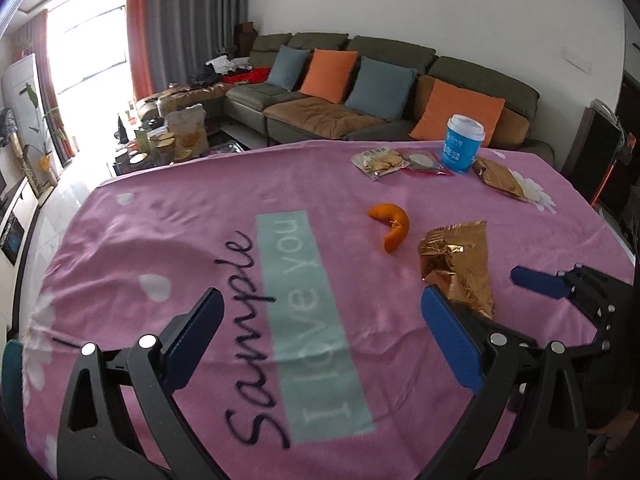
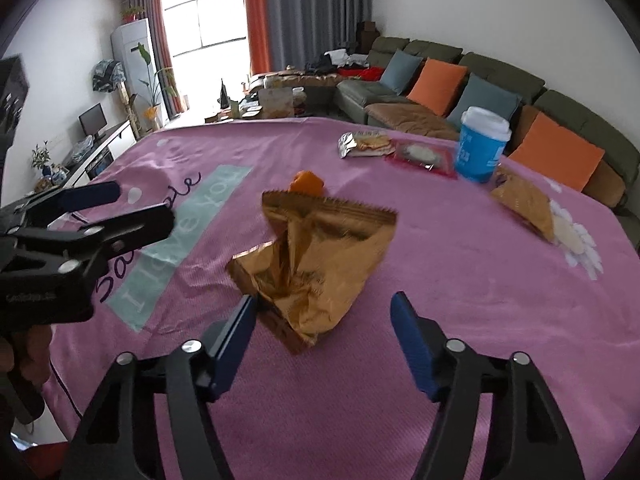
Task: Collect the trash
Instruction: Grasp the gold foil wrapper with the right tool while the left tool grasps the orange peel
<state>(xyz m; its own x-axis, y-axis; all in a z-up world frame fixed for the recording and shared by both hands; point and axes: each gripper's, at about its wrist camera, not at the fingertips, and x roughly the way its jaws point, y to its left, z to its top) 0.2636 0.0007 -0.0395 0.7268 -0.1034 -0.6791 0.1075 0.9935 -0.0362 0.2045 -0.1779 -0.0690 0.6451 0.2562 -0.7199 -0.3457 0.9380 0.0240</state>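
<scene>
A crumpled gold foil wrapper [image 2: 316,256] lies on the pink cloth [image 2: 460,320]; it also shows in the left wrist view [image 1: 460,264]. My right gripper [image 2: 324,312] is open, its fingers on either side of the wrapper's near end, just above the cloth. An orange peel [image 1: 390,224] lies beyond the wrapper [image 2: 306,183]. My left gripper [image 1: 320,308] is open and empty over the printed lettering, left of the wrapper. The right gripper [image 1: 536,280] shows at the right edge of the left wrist view.
At the far side stand a blue paper cup [image 2: 480,146], a cracker packet [image 2: 362,144], a red packet [image 2: 424,156] and a brown snack bag [image 2: 524,202]. A sofa with cushions [image 2: 500,92] runs behind the table. The left gripper [image 2: 84,216] is at the left.
</scene>
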